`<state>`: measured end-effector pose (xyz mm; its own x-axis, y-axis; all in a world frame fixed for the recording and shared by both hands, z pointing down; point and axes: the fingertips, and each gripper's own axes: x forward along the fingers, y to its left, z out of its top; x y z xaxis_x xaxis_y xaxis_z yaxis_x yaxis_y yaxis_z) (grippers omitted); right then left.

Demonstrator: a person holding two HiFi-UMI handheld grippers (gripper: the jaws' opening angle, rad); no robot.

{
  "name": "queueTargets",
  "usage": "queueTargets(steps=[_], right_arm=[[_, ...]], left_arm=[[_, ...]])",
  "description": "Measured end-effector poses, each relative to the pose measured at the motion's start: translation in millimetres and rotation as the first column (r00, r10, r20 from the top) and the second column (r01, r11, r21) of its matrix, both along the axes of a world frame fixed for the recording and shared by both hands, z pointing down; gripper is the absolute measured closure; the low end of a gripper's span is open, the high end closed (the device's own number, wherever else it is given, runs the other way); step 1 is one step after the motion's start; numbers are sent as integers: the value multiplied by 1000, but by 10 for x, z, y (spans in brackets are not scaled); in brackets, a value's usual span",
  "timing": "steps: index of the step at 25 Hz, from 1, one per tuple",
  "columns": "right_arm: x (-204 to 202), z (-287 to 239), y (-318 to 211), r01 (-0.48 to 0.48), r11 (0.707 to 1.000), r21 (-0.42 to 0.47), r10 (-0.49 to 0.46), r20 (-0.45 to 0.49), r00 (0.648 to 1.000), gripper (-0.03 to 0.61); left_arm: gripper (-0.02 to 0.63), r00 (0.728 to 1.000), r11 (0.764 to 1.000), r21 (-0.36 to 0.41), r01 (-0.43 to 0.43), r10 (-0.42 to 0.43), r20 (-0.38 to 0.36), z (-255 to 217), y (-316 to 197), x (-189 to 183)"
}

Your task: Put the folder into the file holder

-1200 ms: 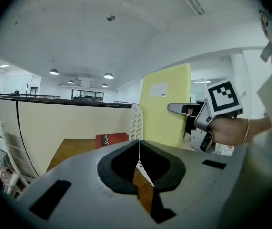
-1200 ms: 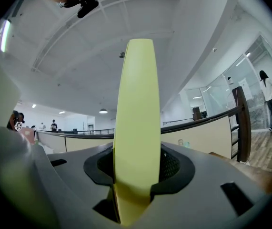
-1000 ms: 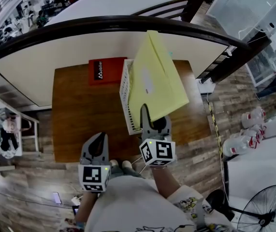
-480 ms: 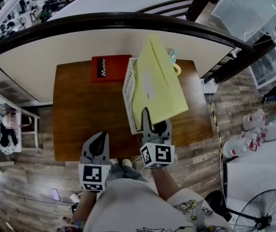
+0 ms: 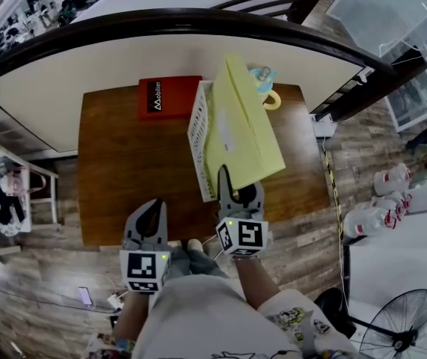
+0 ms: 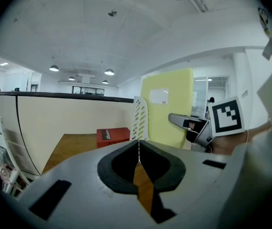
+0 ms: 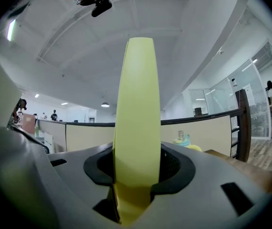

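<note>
A pale yellow folder (image 5: 241, 129) stands on edge over the white slotted file holder (image 5: 196, 137) on the brown table (image 5: 131, 163). My right gripper (image 5: 237, 189) is shut on the folder's near edge; in the right gripper view the folder (image 7: 136, 128) fills the gap between the jaws. In the left gripper view the folder (image 6: 169, 109) rises beside the file holder's white wall (image 6: 140, 120). My left gripper (image 5: 147, 226) hangs at the table's near edge, jaws shut with nothing in them, its tips (image 6: 138, 147) meeting.
A red box (image 5: 161, 96) lies at the table's far side, left of the file holder. A yellow and blue cup-like item (image 5: 265, 88) sits behind the folder. A cream partition with a dark rail (image 5: 198, 28) borders the table's far edge. Wood floor surrounds the table.
The right gripper has lowered the folder a little toward the file holder, and the item behind it has come into view. The left gripper has stayed put.
</note>
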<state>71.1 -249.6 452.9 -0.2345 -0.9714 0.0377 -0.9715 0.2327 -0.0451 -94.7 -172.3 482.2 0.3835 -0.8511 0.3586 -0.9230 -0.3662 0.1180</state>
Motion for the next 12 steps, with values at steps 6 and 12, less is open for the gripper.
queueTargets(steps=[6, 12], right_arm=[[-11, 166, 3, 5, 1000, -29, -5, -26, 1000, 411], [-30, 303, 4, 13, 998, -62, -16, -53, 998, 410]], left_arm=[[607, 1000, 1000, -12, 0, 0, -4, 66, 21, -10], [607, 1000, 1000, -23, 2, -2, 0, 105, 26, -39]])
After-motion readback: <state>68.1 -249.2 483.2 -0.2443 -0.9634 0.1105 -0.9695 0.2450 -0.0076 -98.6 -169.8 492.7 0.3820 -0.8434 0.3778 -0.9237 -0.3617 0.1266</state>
